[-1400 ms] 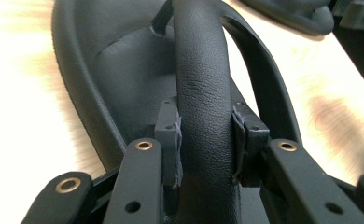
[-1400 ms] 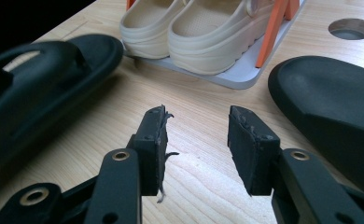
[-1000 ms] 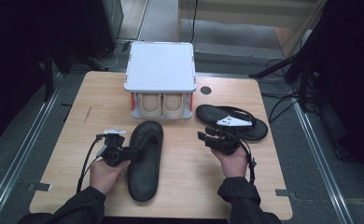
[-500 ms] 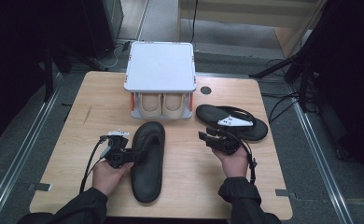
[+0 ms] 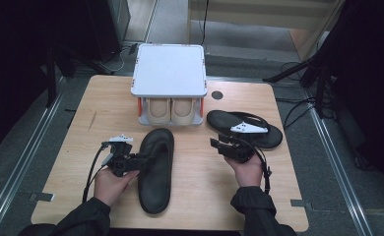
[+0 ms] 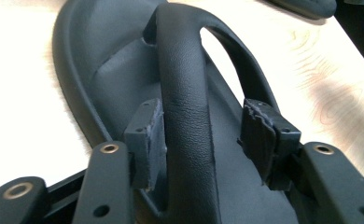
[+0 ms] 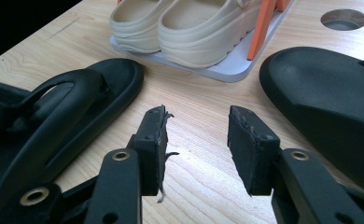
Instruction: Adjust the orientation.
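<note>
Dark floor and cable runs surrounded a pale wooden table, at whose far edge stood a small white rack with a pair of beige clogs tucked on its lower shelf. Near the middle of the table lay a black sandal with its toe towards the rack, and a second black sandal lay crosswise to the right of the rack. The left gripper sat at the strap of the middle sandal; in the left gripper view the strap ran up between the two pads, one pad just beside or grazing it and the other standing clear, so the jaws, which had just been opening, gripped nothing and the sandal rested on the table. The right gripper hovered between the two sandals, close to the second one's near edge, with its jaws wide and only bare wood between them in the right gripper view. The step in hand looked like letting go of the placed sandal, with the second one probably next. To do it well, the left hand would best draw straight back along the strap so that neither pad hooked it and dragged the sandal askew. The right gripper would want to close on the strap or rim of the second sandal squarely, not on the flat sole.
</note>
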Demonstrator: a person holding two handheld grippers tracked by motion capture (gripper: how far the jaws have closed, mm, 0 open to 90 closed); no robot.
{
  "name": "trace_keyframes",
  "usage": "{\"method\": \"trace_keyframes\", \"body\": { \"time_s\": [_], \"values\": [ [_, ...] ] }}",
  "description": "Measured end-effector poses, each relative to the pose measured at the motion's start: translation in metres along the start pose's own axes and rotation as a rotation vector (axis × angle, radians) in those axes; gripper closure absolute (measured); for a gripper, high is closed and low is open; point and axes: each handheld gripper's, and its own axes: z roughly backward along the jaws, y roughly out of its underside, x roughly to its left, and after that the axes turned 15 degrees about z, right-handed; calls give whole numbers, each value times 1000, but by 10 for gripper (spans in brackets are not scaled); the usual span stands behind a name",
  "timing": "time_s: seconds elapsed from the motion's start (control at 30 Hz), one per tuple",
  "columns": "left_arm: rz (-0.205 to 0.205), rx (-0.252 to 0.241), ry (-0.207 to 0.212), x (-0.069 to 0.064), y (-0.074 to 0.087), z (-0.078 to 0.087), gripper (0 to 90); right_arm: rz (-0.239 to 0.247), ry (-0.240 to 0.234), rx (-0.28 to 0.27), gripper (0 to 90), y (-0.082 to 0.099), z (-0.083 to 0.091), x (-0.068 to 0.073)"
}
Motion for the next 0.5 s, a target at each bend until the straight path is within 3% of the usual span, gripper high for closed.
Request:
{"method": "trace_keyframes", "body": {
  "time_s": [0.2, 0.4, 0.5],
  "values": [
    [2, 22, 20, 2, -6, 14, 454, 0, 1, -2, 581, 0, 0, -1],
    [-32, 27, 17, 10, -13, 29, 405, -2, 5, 0, 590, 0, 1, -3],
    [-46, 39, -11, 17, -14, 32, 386, 6, 10, 13, 619, 0, 1, -4]
  ]
}}
